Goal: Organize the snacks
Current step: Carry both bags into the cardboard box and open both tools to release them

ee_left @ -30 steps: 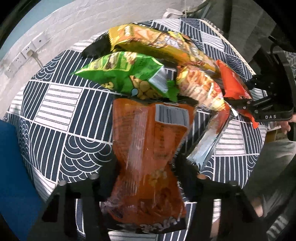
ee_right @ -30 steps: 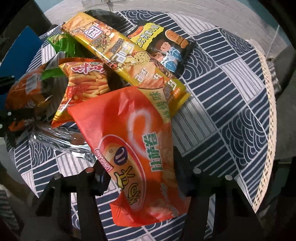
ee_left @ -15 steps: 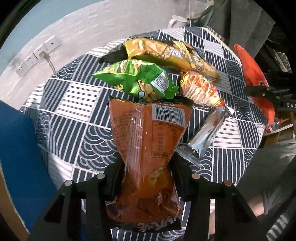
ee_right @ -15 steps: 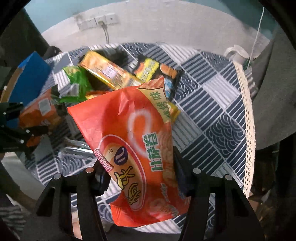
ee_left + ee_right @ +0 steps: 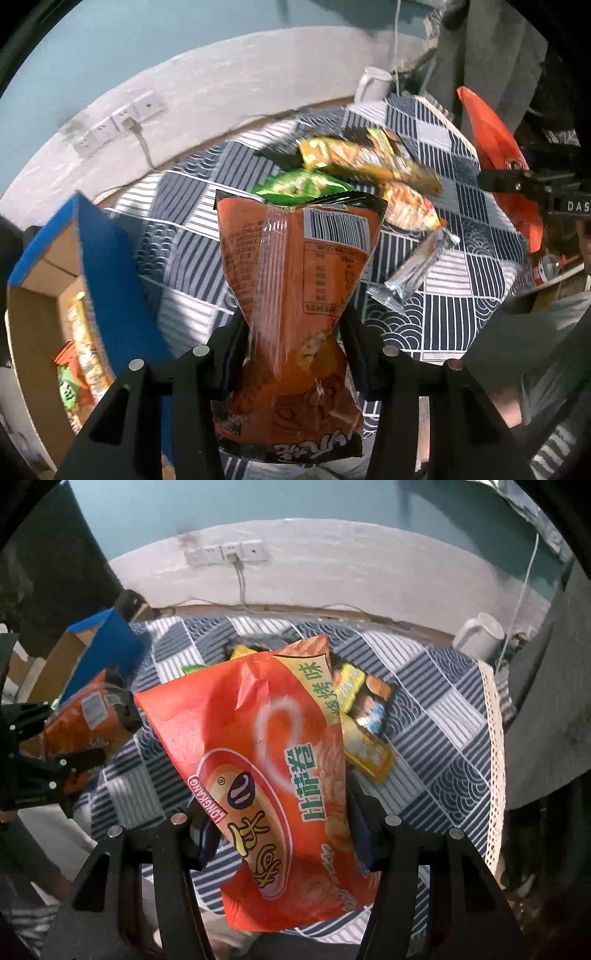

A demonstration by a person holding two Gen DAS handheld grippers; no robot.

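Black left gripper (image 5: pixel 291 332), silver screws, white "DAS" lettering, grey trousers

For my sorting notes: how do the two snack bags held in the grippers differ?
The left gripper holds a dark orange bag, barcode side showing; the right gripper holds a brighter red-orange bag, printed front showing, and wider. Both are pinched and lifted above the table.

Beside the blue box (image 5: pixel 107 258), the yellow packet (image 5: pixel 365 162) is motion-blurred; the red bag (image 5: pixel 266 760) hides snacks behind it.
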